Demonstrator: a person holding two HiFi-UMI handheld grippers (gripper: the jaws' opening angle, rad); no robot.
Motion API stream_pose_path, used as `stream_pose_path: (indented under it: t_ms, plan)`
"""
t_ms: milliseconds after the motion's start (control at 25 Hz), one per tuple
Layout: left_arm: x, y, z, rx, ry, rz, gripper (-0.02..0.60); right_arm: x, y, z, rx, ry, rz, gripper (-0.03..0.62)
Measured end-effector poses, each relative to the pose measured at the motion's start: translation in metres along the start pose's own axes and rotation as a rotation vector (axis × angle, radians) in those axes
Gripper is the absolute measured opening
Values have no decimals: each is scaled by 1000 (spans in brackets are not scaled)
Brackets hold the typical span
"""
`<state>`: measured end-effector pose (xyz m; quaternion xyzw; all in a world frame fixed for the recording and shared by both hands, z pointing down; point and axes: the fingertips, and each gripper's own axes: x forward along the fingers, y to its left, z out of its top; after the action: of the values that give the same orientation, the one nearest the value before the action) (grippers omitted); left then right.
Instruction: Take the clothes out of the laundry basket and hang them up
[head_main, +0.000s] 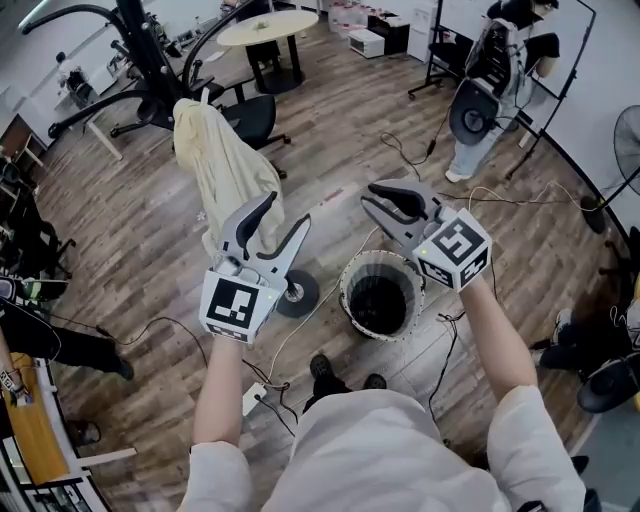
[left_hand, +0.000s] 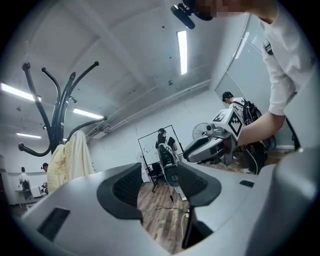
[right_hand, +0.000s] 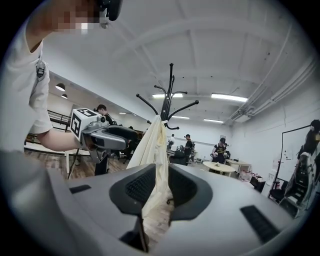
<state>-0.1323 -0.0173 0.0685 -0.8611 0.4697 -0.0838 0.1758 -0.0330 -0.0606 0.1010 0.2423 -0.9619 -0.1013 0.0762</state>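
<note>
Jaws apart and empty on left hand-held gripper; right hand-held gripper likewise, narrower.

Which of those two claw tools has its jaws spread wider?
The left gripper, beside the cream garment: its jaws gape wide, while the right gripper shows only a narrow gap.

No words, brand names or numbers are legible in any view. Only black-and-white square markers show, on the left gripper and right gripper, mid-frame in the head view.
</note>
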Motion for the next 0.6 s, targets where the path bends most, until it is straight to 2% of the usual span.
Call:
stream_pose_path:
  t_ms: [320, 600]
  plan:
    - [21, -61, -2, -41, 11, -62, 212, -58, 7, -20, 55, 0, -60, 74]
    - [30, -102, -9, -106, 6, -87, 181, -96, 17, -36, 108, -1, -98, 57]
